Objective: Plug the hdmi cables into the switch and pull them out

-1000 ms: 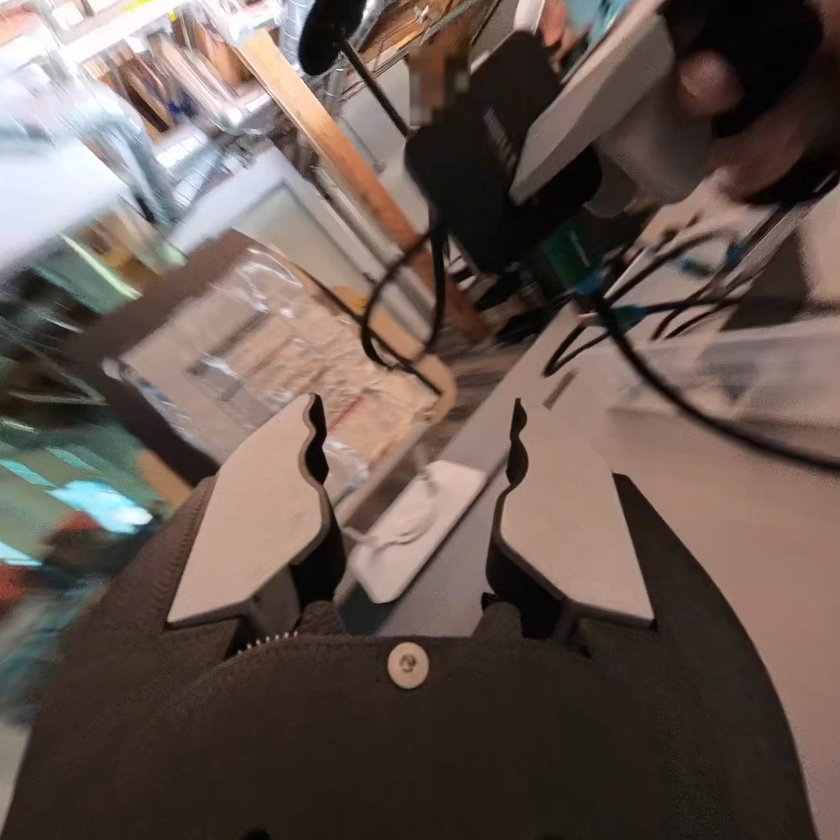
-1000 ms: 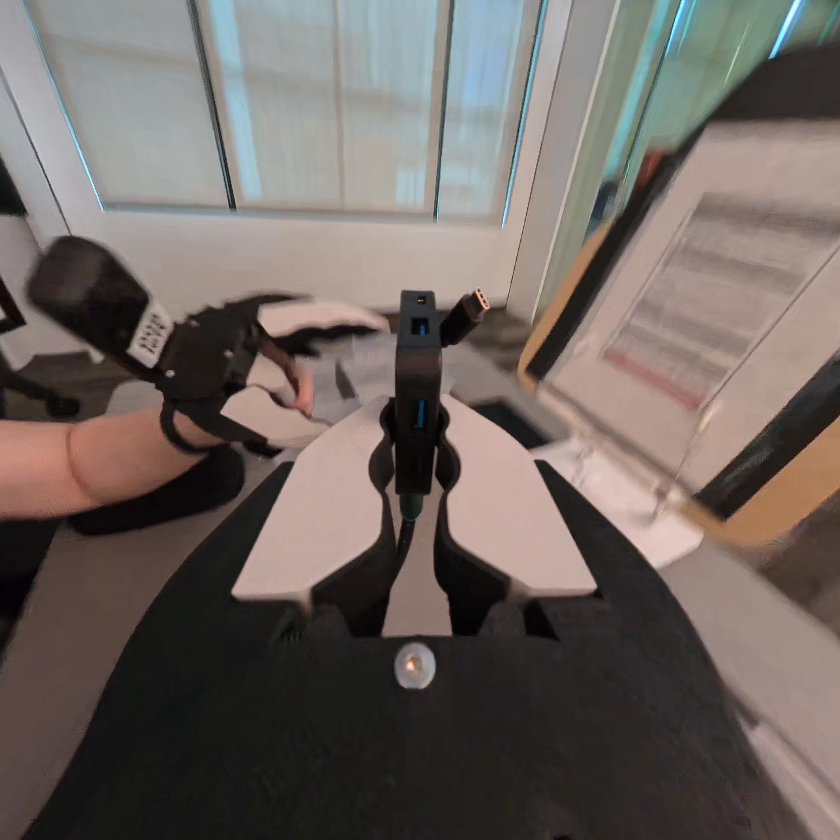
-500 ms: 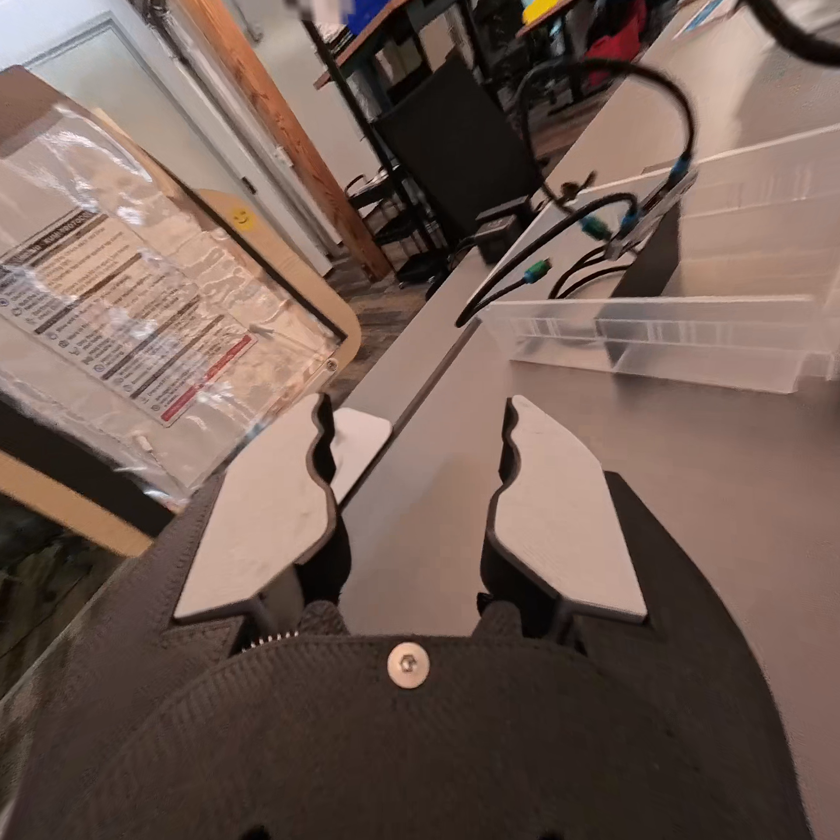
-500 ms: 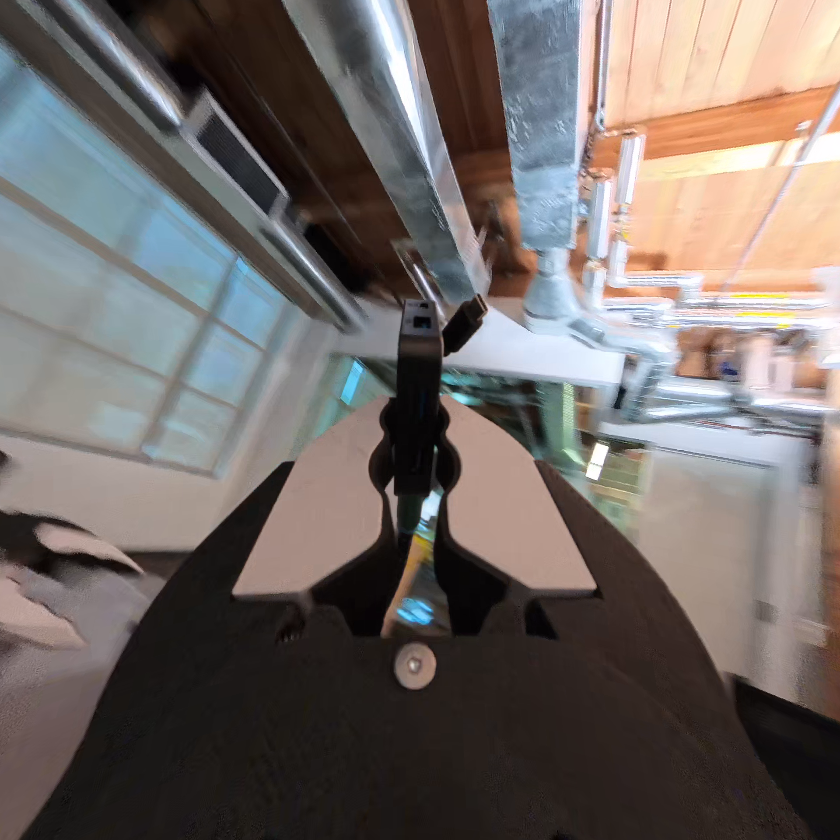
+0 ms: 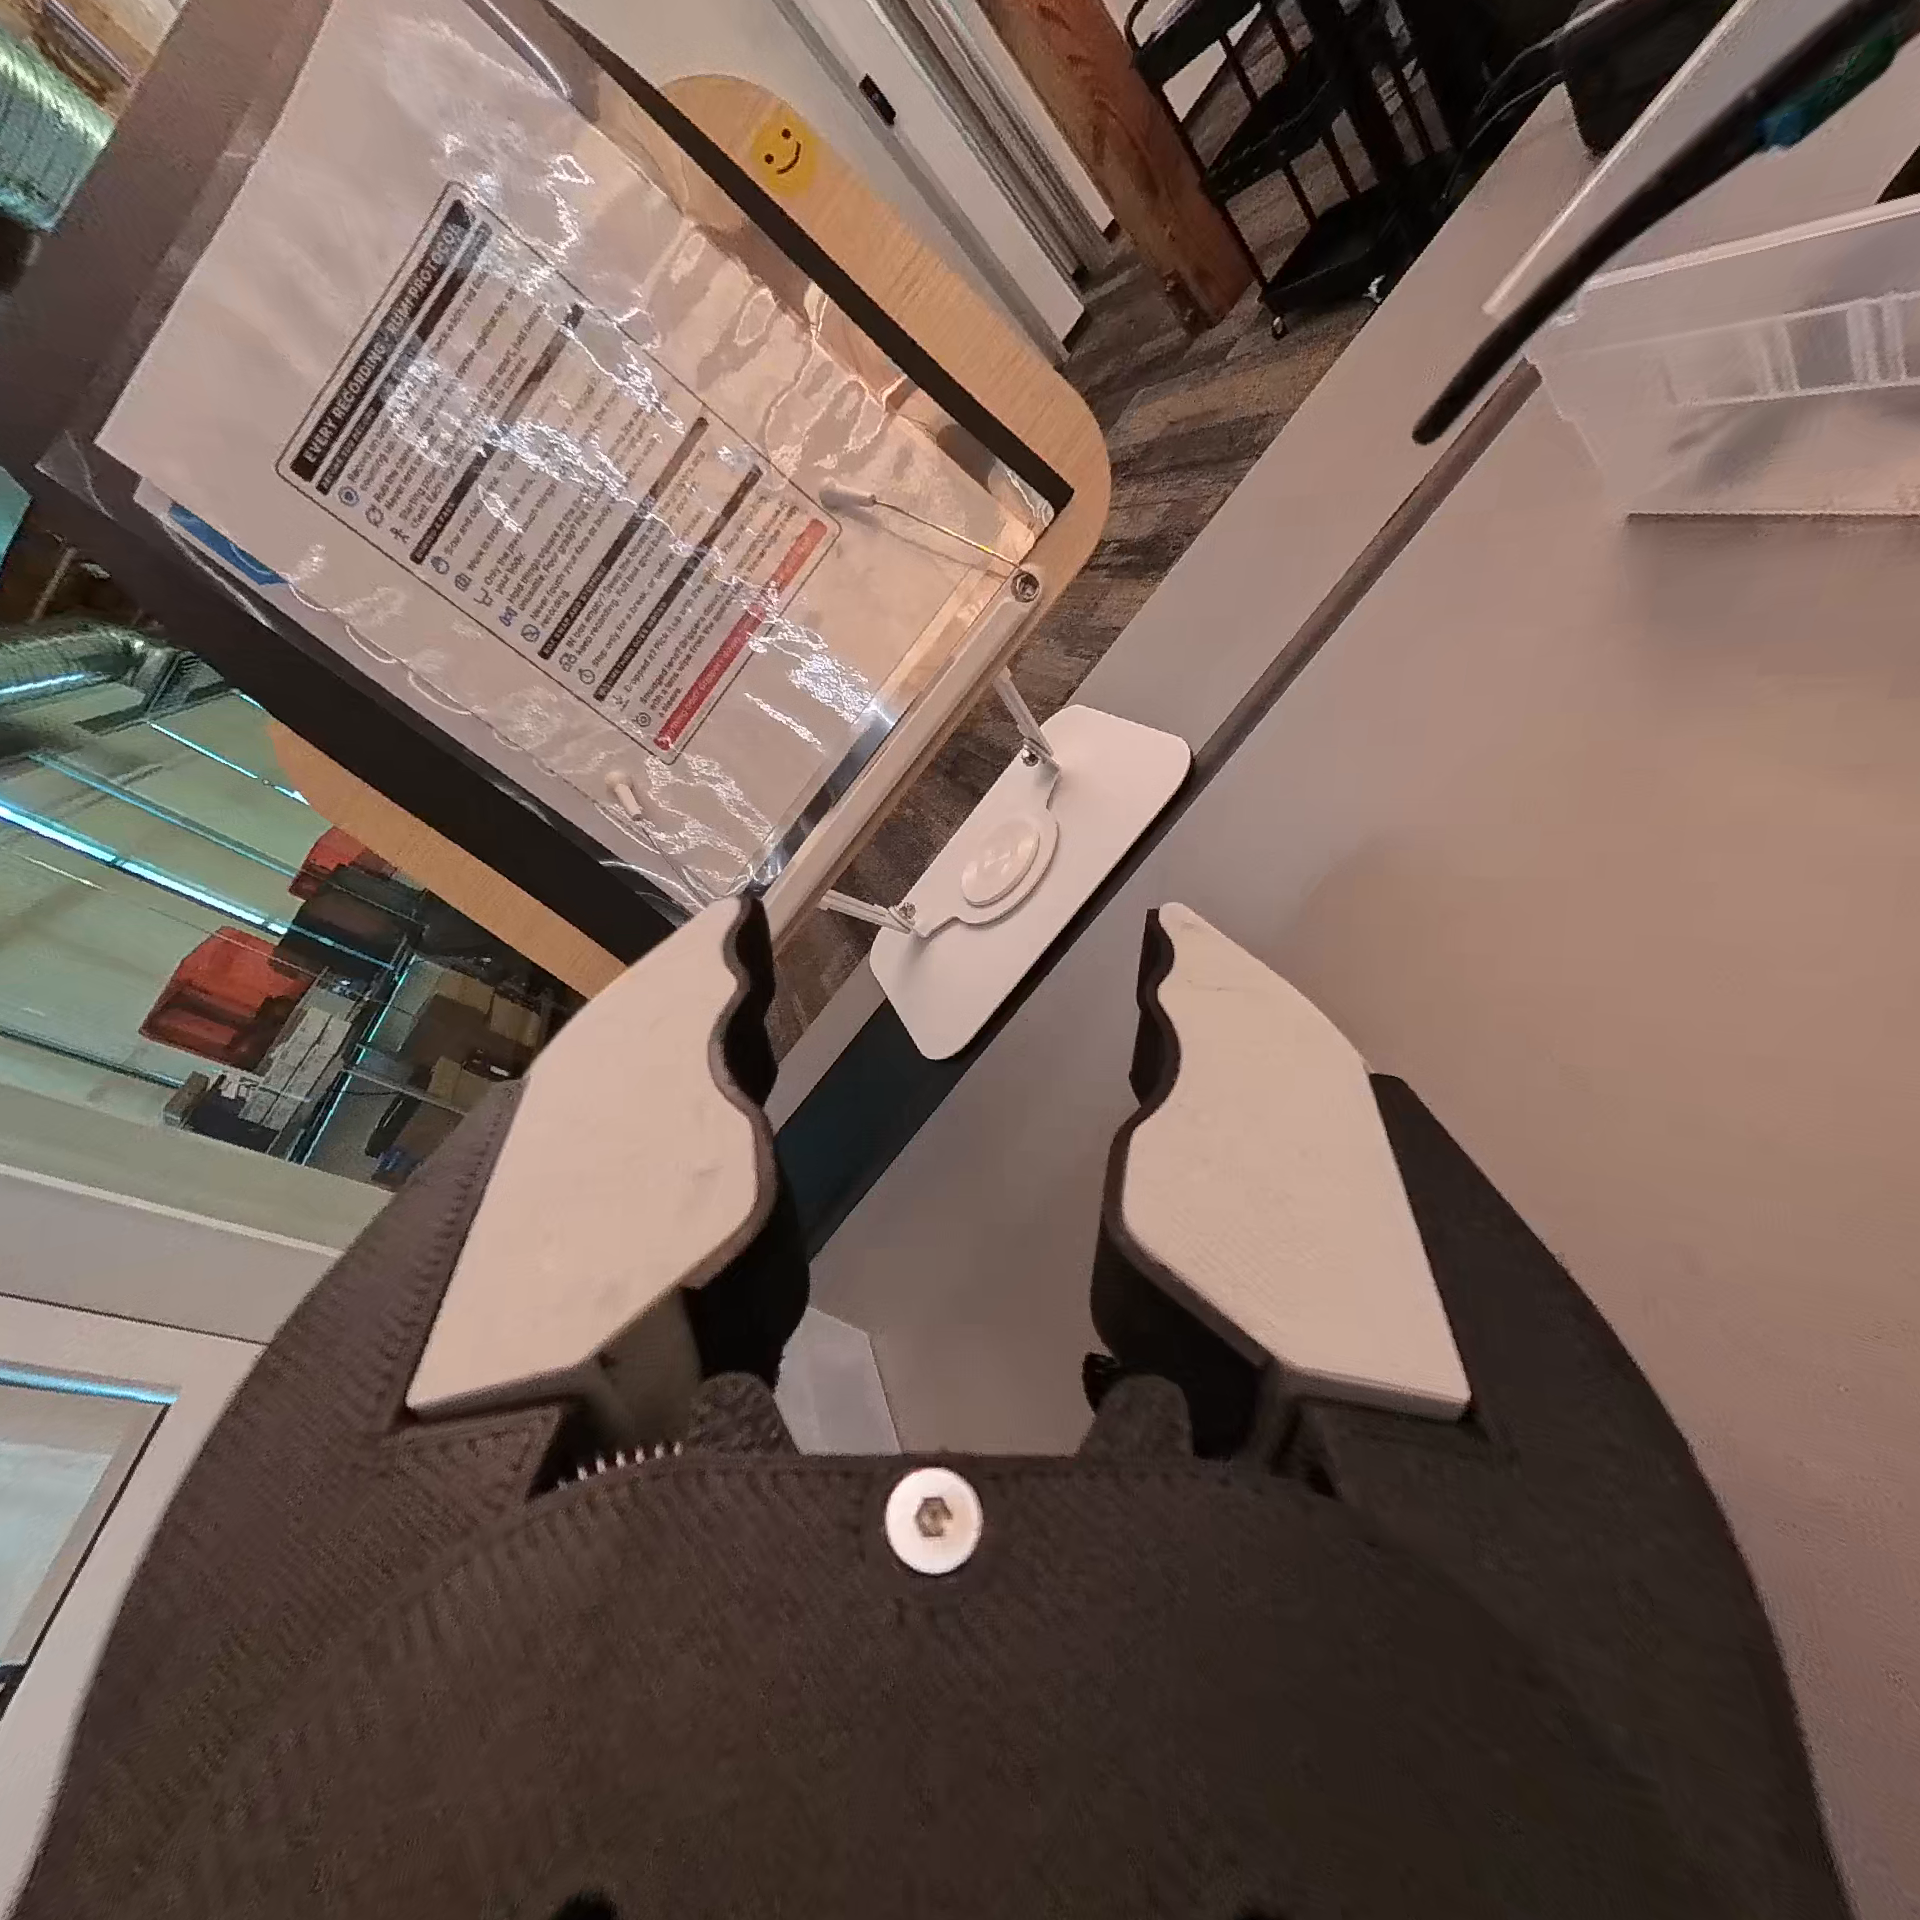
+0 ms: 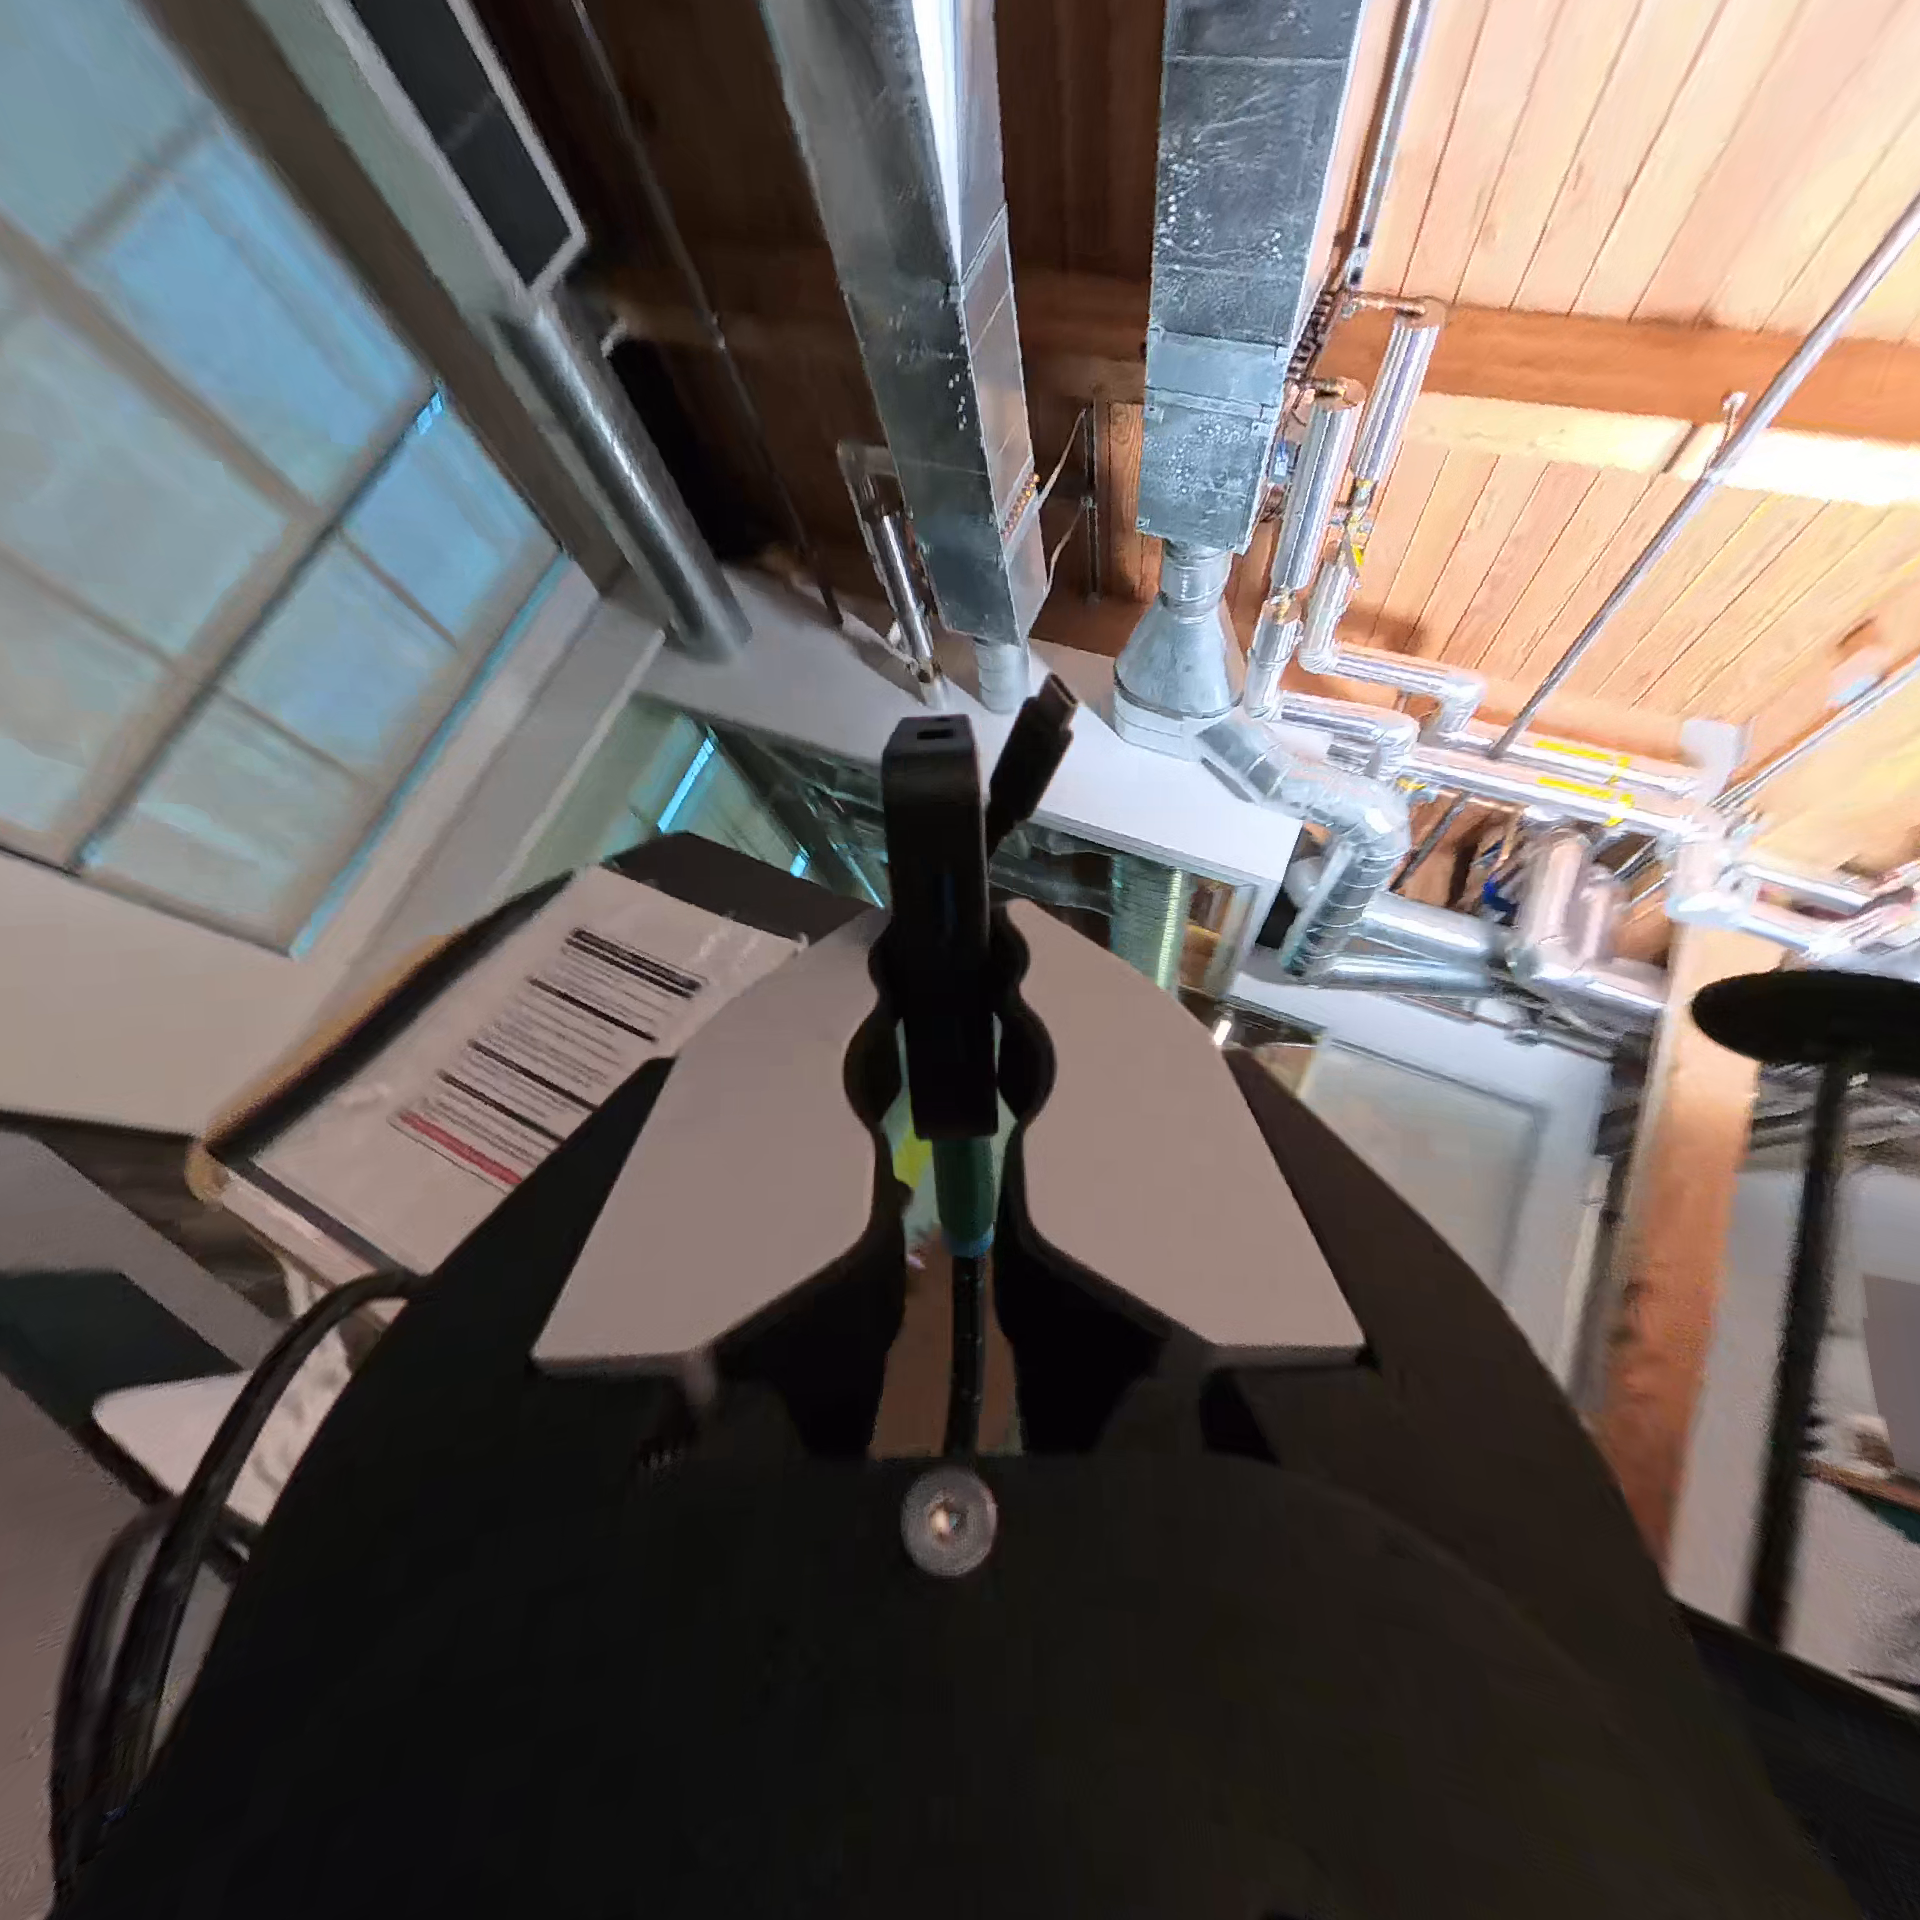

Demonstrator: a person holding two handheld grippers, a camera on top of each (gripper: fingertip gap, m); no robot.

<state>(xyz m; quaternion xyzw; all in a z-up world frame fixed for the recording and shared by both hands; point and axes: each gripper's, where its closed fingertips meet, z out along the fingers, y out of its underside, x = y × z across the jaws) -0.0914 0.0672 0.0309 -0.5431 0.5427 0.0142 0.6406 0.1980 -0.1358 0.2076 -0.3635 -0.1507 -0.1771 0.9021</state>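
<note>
My right gripper is shut on the black switch, which stands up between its fingers and points at the ceiling. A cable with a green plug enters the switch's lower end and runs down between the jaws. A short black lead with a small connector sticks out beside the switch's top. My left gripper is open and empty, low over the grey table near its left edge. A black cable with blue and green plugs hangs at the upper right of the left wrist view.
A clear plastic bin sits on the table at the far right. A framed printed sheet on a white stand stands at the table's left edge; it also shows in the right wrist view. A black cable loop hangs at lower left.
My left gripper swung left and down toward the table edge and the sign, staying open. My right gripper tilted up from the window to the ceiling, still holding the switch.
</note>
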